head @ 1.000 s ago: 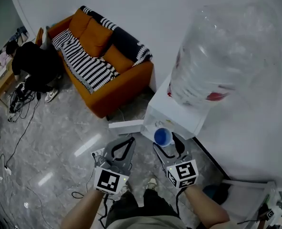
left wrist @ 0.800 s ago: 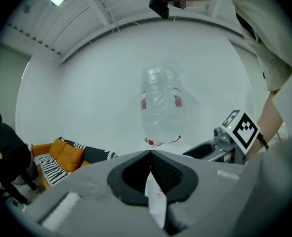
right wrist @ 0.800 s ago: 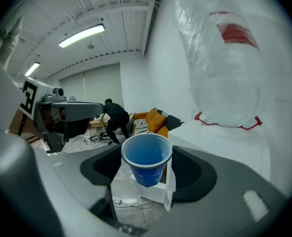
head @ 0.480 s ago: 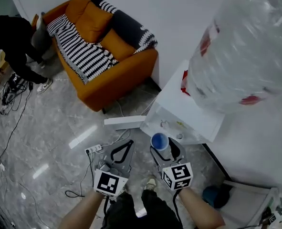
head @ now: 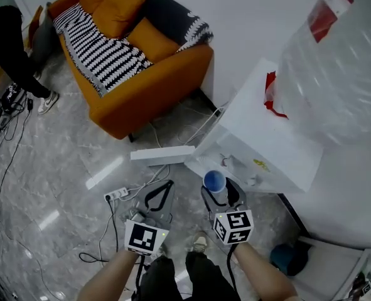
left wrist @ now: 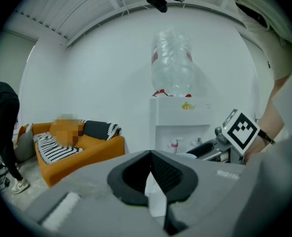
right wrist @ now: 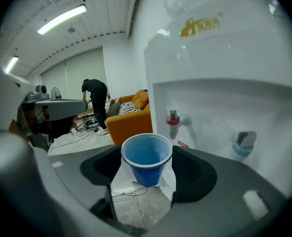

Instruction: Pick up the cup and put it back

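A blue plastic cup [head: 214, 181] stands upright between the jaws of my right gripper [head: 220, 192], which is shut on it. In the right gripper view the cup [right wrist: 146, 157] looks empty and hangs in the air in front of the white water dispenser [right wrist: 220, 78]. It is left of and below the red tap [right wrist: 173, 120] and the blue tap [right wrist: 242, 142]. My left gripper [head: 166, 187] hovers beside it to the left, over the floor. Its jaws meet at the tips in the left gripper view [left wrist: 150, 154] with nothing held.
The dispenser [head: 260, 143] carries a large clear bottle [head: 336, 74] and stands against the white wall. An orange sofa [head: 129, 68] with a striped blanket is at the back left. A person in black [head: 9, 42] bends beside it. A power strip [head: 116, 195], cables and a white board [head: 163, 155] lie on the marble floor.
The head view has swung, so the sofa and the dispenser sit higher and further right. The cup stays in my right gripper. The person by the sofa has shifted left.
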### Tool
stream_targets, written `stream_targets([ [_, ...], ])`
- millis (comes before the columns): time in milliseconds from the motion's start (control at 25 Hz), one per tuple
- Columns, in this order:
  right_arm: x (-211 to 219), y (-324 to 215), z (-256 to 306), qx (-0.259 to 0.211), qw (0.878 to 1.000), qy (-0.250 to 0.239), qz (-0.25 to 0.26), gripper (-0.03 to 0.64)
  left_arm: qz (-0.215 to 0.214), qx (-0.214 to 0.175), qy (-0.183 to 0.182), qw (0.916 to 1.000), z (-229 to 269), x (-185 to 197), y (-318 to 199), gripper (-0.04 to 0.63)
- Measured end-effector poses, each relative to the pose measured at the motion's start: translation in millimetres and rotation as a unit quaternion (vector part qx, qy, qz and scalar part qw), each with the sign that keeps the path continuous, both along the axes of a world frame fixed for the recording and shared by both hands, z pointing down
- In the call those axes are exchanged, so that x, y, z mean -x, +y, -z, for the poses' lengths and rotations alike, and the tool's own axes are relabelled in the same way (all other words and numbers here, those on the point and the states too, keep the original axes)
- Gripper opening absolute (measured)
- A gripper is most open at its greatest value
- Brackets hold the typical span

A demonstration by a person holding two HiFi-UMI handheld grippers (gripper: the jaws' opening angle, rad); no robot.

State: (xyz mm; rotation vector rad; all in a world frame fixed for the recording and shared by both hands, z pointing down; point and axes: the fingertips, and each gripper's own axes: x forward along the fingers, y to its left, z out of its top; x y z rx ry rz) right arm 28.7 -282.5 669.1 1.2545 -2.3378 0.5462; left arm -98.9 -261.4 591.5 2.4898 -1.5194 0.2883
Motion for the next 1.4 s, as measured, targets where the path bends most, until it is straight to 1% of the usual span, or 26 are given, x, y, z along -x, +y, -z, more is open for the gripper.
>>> stream_targets([
  [120,-2.6,-11.8,-28.2,0.005,1.0,0.0,-0.016,0.325,-0.003,-0.001,-0.002,1.0,-24.5,-2.6,-5.6,0.002],
  [240,-8.5,-26.7,-55.4,0.004,0.999,0.009,-0.032,0.325,0.009,-0.012,0.001,0.9999,-39.9,-1.5,-11.6,0.002],
  [320,-12.1,-37.4,-68.1,-0.005,0.999,0.015,-0.044,0.325,0.015,-0.011,0.004,0.9998,-48.8,-0.9,-14.6,0.002],
  [560,-17.8,-59.7,-98.3,-0.043,0.997,0.034,-0.062,0.327,0.014,-0.006,0.006,0.9999,-70.4,-0.1,-19.6,0.002],
  [720,-20.3,-64.7,-119.6,-0.05,0.995,0.041,-0.072,0.328,0.013,-0.005,0.002,0.9999,-81.3,4.7,-20.2,0.002],
  [800,-22.0,-64.2,-127.3,-0.051,0.995,0.047,-0.074,0.328,0.018,-0.004,0.007,0.9998,-84.0,6.2,-19.4,0.002],
  [880,-22.9,-63.8,-131.2,-0.052,0.994,0.046,-0.08,0.33,0.022,0.006,0.014,0.9996,-87.9,7.5,-18.2,0.003],
  [1000,-21.8,-64.0,-132.5,-0.049,0.994,0.045,-0.088,0.331,0.015,0.016,0.014,0.9997,-91.1,8.5,-16.2,0.002],
  [1120,-22.8,-62.7,-130.4,-0.041,0.994,0.05,-0.09,0.36,0.009,0.023,0.009,0.9997,-90.9,8.2,-15.2,0.002],
  [1360,-26.4,-46.1,-115.7,-0.017,0.994,0.062,-0.084,0.365,0.007,0.024,0.005,0.9997,-74.0,8.1,-12.3,0.002],
  [1400,-26.3,-42.4,-109.9,-0.014,0.994,0.061,-0.084,0.355,0.003,0.021,0.001,0.9998,-69.3,8.2,-11.5,0.002],
])
